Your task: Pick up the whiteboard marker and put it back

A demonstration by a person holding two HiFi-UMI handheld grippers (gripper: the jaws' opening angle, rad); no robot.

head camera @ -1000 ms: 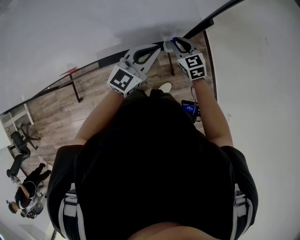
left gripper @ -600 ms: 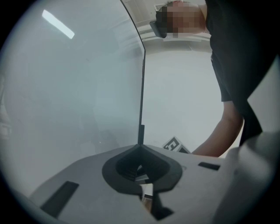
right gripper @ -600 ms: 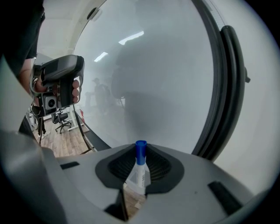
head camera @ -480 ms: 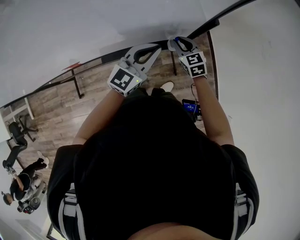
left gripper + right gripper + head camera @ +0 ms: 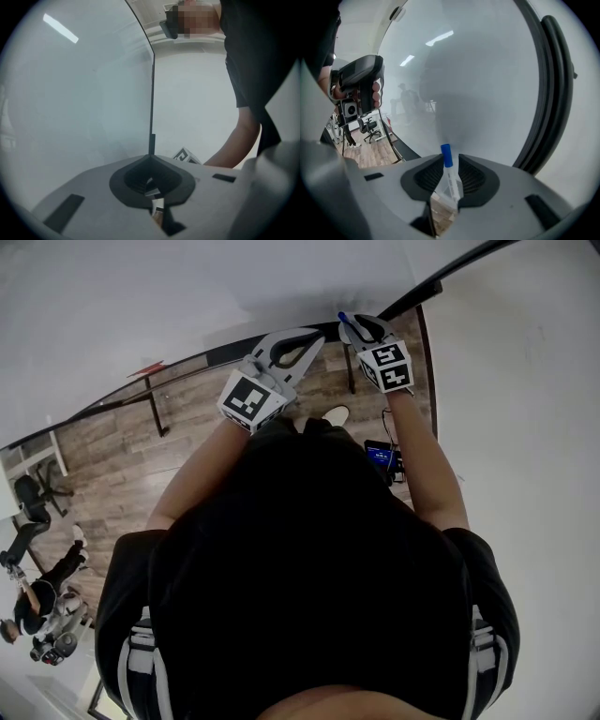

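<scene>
The whiteboard marker, white with a blue cap, stands tilted between the jaws of my right gripper, cap end away from me. The jaws are opening and the pads have narrow gaps to the barrel. The right gripper is up against the lower edge of the whiteboard, by its black frame. My left gripper is held level just left of it, shut and empty, its pads meeting at the tips. The right gripper view shows it in a hand.
The whiteboard's black bottom rail and stand legs are over a wooden floor. A device with a blue screen lies on the floor by my right arm. An office chair and a seated person are at the far left. A white wall fills the right.
The marker's blue cap now sticks out more clearly past the right gripper's tips. The left gripper has kept still. The person at the lower left has shifted.
</scene>
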